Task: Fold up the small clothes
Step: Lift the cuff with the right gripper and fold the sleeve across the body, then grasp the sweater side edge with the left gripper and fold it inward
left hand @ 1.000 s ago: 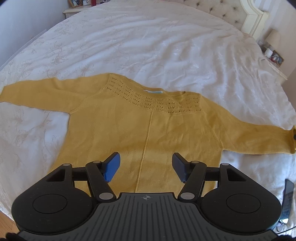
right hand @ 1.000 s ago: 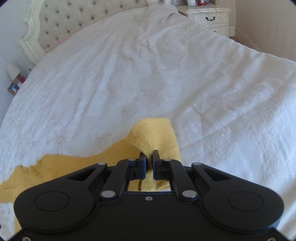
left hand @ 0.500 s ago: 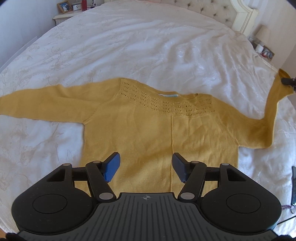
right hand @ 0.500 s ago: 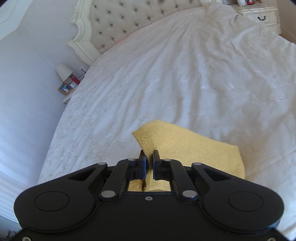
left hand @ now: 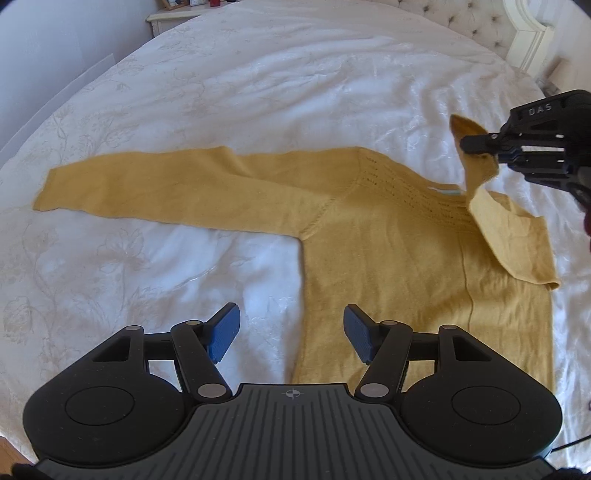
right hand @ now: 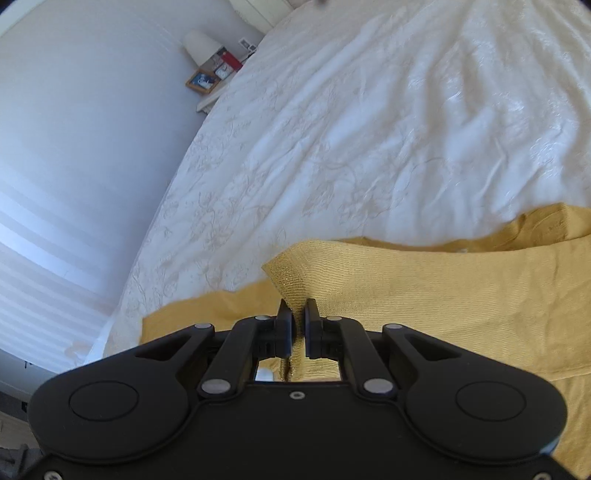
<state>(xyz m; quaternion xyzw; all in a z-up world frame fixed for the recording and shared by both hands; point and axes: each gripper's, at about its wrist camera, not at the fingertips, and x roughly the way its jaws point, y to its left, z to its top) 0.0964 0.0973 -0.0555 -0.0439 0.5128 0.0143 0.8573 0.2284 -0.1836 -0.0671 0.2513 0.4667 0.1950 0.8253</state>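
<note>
The sweater (left hand: 388, 258) lies flat on the bed (left hand: 258, 92). Its free sleeve (left hand: 166, 188) stretches leftward, nearer the left claw (left hand: 291, 334), wide and empty. The right claw (right hand: 298, 321) pinches the other cuff (right hand: 291, 269) over the chest.

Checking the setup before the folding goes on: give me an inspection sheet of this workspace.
Surface: white bedspread, wrinkled.
Job's things: yellow sweater spread flat, far sleeve stretched out, other sleeve lifted over the body.
Clutter: nothing seen on the bed.
Grippers: left gripper open, nothing between its fingers; right gripper shut on that sleeve's cuff.
Cables: thin dark cord at the lower right edge, left wrist view.
Surroundings: tufted headboard, nightstand with frames.
</note>
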